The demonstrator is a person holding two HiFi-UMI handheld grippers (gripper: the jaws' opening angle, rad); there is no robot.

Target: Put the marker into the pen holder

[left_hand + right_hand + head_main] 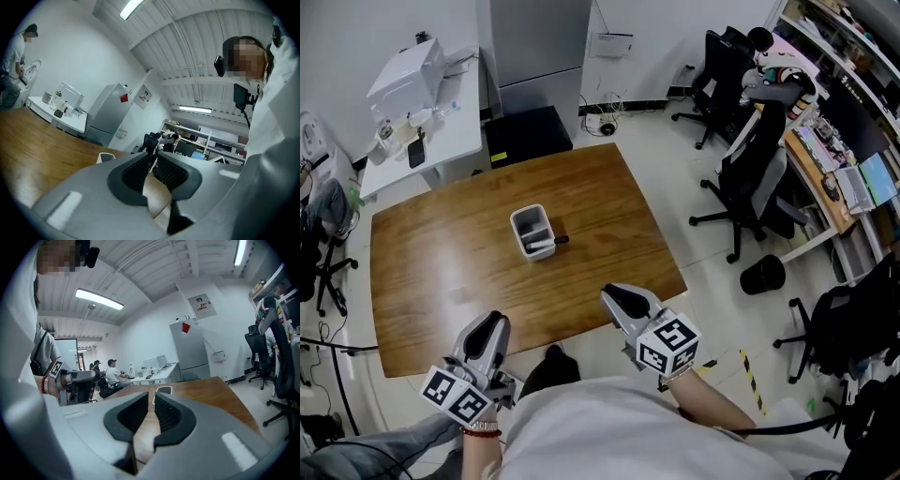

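The white pen holder (531, 228) stands near the middle of the wooden table (441, 262). A dark marker (555, 241) lies at its near right rim, one end poking out. Both grippers are held at the table's near edge, well short of the holder. My left gripper (493, 321) points up and forward, and its jaws (152, 161) stand a narrow slit apart with nothing between them. My right gripper (619, 294) is the same, with only a thin gap and nothing in its jaws (153, 401). The holder shows small beyond each pair of jaws (106, 157) (164, 390).
A white desk (422, 131) with a printer stands beyond the table's far left corner, with a grey cabinet (534, 47) beside it. Office chairs (750, 187) and a black bin (763, 274) stand to the right. People sit at desks in the background.
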